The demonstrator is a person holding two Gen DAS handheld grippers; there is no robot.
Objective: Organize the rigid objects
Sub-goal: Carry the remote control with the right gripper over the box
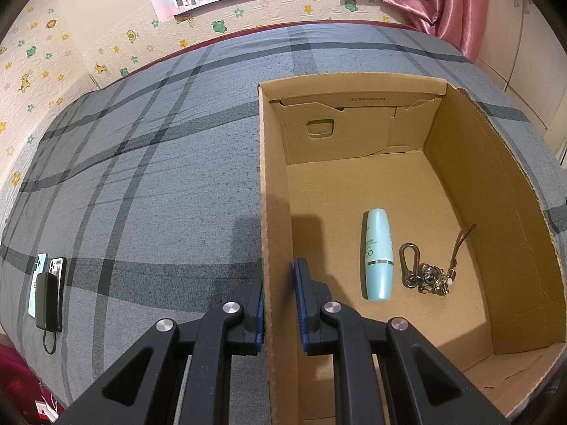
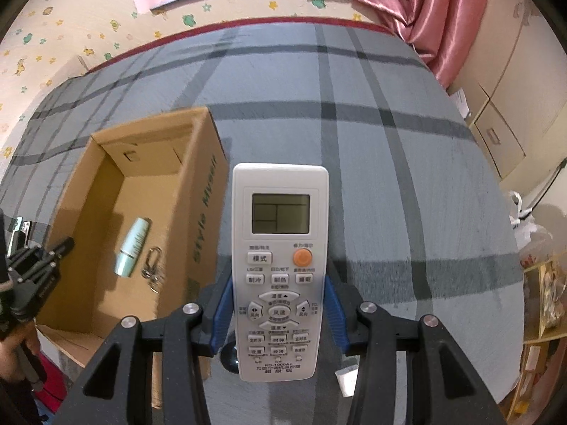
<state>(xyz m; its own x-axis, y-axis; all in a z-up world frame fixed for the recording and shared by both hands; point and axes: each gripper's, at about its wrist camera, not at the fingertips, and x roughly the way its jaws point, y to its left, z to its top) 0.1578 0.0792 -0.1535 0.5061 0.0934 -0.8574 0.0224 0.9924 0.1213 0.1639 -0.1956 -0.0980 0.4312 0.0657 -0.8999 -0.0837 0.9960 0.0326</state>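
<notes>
My right gripper (image 2: 278, 283) is shut on a white air-conditioner remote (image 2: 280, 248), blue pads on its two long sides, held above the grey plaid bed (image 2: 407, 177). An open cardboard box (image 2: 202, 212) lies to its left. In the box (image 1: 496, 212) lie a teal bottle (image 1: 377, 255) and a key ring with a carabiner (image 1: 425, 269); the right wrist view shows the bottle (image 2: 131, 248) and keys (image 2: 152, 269) too. My left gripper (image 1: 280, 269) is shut on the box's left wall, one finger on each side. The right wrist view shows that gripper (image 2: 39, 262) at the far left.
Two phones and a dark power bank (image 1: 48, 290) lie on the bed's left side. A small white object (image 2: 345, 380) and a dark round thing (image 2: 230, 357) rest on the bed below the remote. A pink curtain (image 2: 425, 17) and cabinets (image 2: 503, 124) stand right of the bed.
</notes>
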